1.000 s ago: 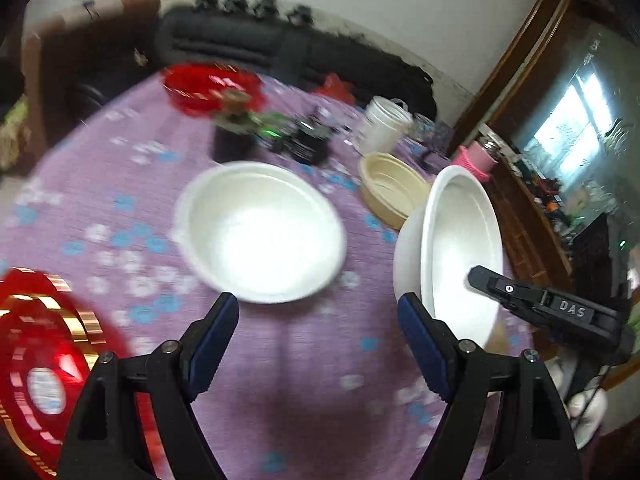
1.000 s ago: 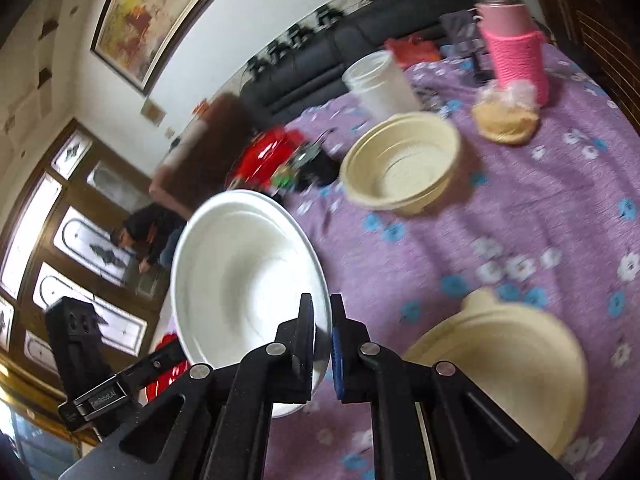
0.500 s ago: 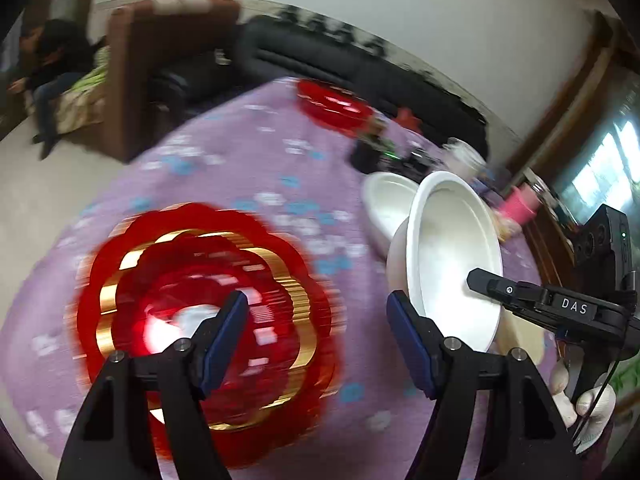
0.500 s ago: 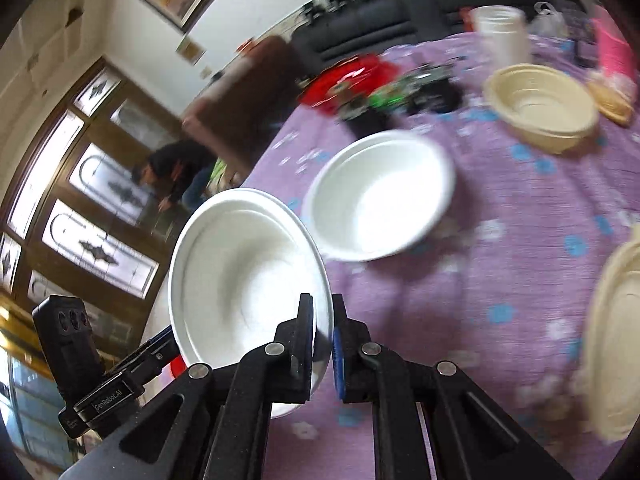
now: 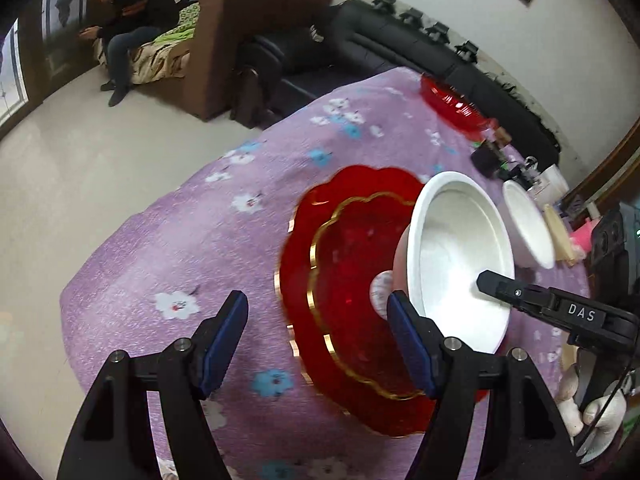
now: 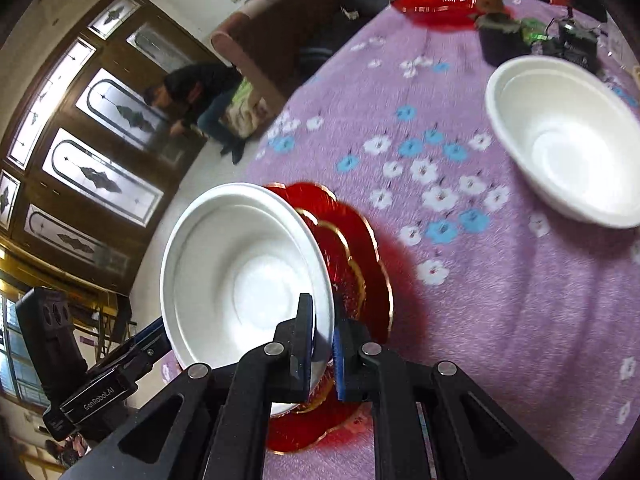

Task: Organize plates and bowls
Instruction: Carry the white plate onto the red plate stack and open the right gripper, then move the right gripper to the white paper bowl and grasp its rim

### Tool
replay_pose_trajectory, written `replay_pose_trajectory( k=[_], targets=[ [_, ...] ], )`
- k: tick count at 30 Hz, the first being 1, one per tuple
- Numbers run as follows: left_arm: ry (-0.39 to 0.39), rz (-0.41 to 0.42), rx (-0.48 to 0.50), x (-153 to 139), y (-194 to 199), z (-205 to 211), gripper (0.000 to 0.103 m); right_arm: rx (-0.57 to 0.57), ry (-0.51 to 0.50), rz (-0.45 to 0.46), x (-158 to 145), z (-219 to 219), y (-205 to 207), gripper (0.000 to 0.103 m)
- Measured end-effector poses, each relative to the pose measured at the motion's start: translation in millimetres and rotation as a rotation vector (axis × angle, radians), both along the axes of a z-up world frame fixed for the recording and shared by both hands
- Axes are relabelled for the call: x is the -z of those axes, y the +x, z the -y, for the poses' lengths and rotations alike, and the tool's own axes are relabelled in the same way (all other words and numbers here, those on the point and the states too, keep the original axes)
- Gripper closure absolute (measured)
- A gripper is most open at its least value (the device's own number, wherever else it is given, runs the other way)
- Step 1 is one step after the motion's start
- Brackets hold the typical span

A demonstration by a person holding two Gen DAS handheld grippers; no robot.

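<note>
My right gripper (image 6: 323, 338) is shut on the rim of a white bowl (image 6: 240, 276) and holds it tilted on edge above a red plate with gold trim (image 6: 360, 248). In the left wrist view the same held white bowl (image 5: 460, 256) hangs over the red plate (image 5: 348, 280), with the right gripper's finger (image 5: 520, 292) on its rim. My left gripper (image 5: 316, 344) is open and empty, low over the plate's near left edge. A second white bowl (image 6: 560, 144) rests on the purple flowered tablecloth (image 6: 460, 280); it also shows in the left wrist view (image 5: 524, 228).
A second red dish (image 6: 440, 4) sits at the table's far edge, with a dark jar (image 6: 500, 36) and small dark items beside it. A cream bowl's edge (image 5: 558, 232) shows behind the white bowls. A brown sofa (image 5: 256, 32) and seated person (image 5: 128, 20) are beyond the table.
Both grippers swung left across the table. The held white bowl moved from beside the other bowls to above the red gold-trimmed plate. The left gripper stayed open.
</note>
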State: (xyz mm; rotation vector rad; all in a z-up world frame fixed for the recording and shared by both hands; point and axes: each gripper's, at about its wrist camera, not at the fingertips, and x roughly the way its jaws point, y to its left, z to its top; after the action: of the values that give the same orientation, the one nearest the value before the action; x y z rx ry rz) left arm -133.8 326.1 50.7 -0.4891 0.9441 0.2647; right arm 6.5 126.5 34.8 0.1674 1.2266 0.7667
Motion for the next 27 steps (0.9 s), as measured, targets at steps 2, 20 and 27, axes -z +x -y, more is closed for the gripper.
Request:
replay_pose_trajectory(
  k=[2, 20, 27],
  targets=[
    [0.024, -0.005, -0.013, 0, -2, -1, 0.031, 0.0, -0.019, 0.005, 3, -7, -3, 0.093],
    [0.113, 0.186, -0.094, -55, -43, -2, 0.023, -0.007, -0.091, 0.317, -23, -25, -27, 0.05],
    [0.264, 0.254, -0.077, -78, -42, 37, 0.015, 0.044, -0.057, 0.424, -48, 17, -48, 0.046]
  ],
)
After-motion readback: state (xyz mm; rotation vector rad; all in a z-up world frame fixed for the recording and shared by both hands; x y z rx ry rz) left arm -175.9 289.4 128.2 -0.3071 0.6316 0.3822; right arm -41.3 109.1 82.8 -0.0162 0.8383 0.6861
